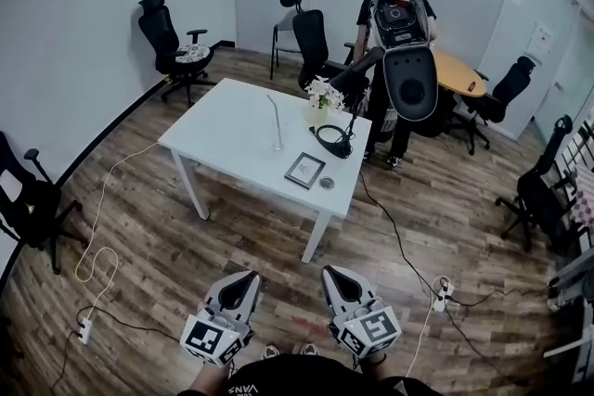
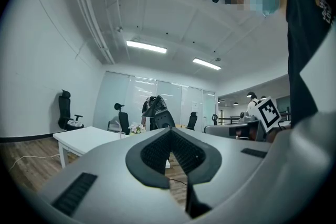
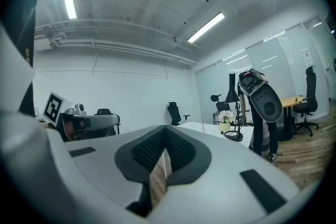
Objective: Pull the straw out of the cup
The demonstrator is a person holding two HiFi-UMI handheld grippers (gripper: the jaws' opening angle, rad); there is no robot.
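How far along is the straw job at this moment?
Nothing is done yet: the straw stands in the cup on the white table. Nothing is in hand: the left tongs and right tongs are shut, empty, well short of the table. Left to do: approach, grip the straw, pull it out.

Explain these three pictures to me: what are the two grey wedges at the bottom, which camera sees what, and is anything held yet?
The head view is from a camera on a person's head, looking down. The grey wedges are hand-held grippers: the left gripper and the right gripper. The other two pictures look along each one's jaws. Both are shut and hold nothing. Ahead, out of reach for now, stands a white table with a cup, the straw standing in it, flowers, a black lamp and a picture frame.
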